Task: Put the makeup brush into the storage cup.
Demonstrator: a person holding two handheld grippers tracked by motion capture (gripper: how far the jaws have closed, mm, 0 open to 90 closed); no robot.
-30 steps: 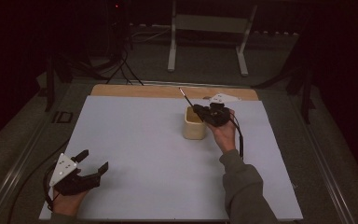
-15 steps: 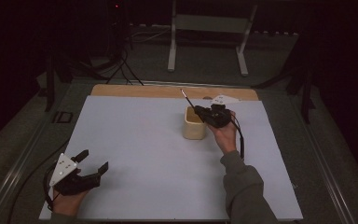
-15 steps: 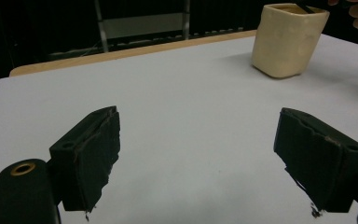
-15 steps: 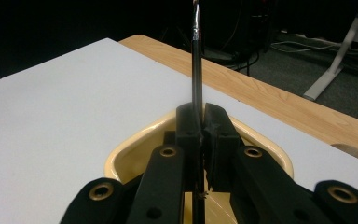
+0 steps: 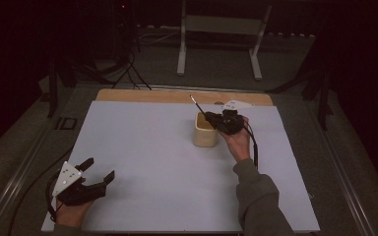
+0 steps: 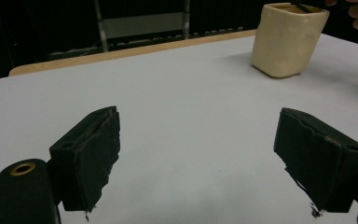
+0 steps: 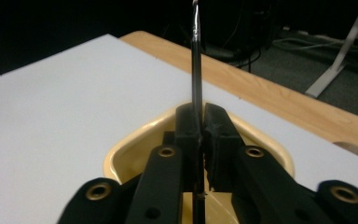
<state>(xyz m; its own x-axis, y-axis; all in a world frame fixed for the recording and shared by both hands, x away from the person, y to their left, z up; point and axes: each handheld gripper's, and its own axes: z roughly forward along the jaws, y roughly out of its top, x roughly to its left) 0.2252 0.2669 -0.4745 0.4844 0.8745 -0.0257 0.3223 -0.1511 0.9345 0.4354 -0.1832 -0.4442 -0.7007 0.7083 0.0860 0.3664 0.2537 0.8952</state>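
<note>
At the left, near the front edge of the surface [image 5: 142, 162]: left claw [image 5: 99, 170], matte black, spread wide with nothing between, blocky pads with worn, ragged edges; grey three-cornered plate on top. Beneath it, smooth pale sheet with a strip of bare wood along the far edge.

Right of centre, towards the far edge: cup [image 5: 205, 132], cream, glossy, squarish with rounded corners, upright, open mouth up. In the left claw view, same cup [image 6: 286, 39] at far right, walls tapering slightly toward the base.

Just right of the cup, reaching over its rim: right claw [image 5: 214, 121], pressed together on a rod [image 5: 198, 105]. Rod thin, dark, straight, pale at the tip; long axis slanting up and away to the left above the cup. In the right claw view, rod [image 7: 196, 60] upright between the pads, cup's yellowish inside directly below.
</note>
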